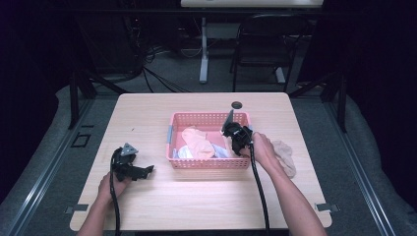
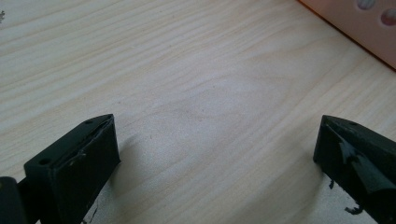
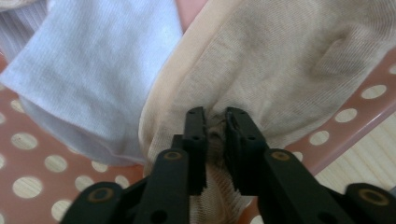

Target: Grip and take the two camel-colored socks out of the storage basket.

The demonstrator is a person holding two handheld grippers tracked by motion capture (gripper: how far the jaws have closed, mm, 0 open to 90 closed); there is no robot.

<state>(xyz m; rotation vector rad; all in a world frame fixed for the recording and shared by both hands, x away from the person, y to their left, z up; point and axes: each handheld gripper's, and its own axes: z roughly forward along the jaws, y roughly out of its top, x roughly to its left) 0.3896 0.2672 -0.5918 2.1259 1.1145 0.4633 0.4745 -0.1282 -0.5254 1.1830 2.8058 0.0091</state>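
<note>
Beige sock (image 3: 261, 70) lies at the right end of the pink basket (image 1: 209, 163), draped over its perforated wall, with a pale blue sock (image 3: 93, 70) beside it inside. The right tongs (image 3: 215, 122) are nearly closed, pinching a fold of the beige fabric between them, so the step in hand looks like the grasp itself. Left of the basket, the left tongs (image 1: 134, 169) rest on the surface (image 2: 196, 84), spread wide with nothing between them. Next comes a lift: the pinch must hold the thin knit while it clears the basket wall without dragging the blue sock along.
</note>
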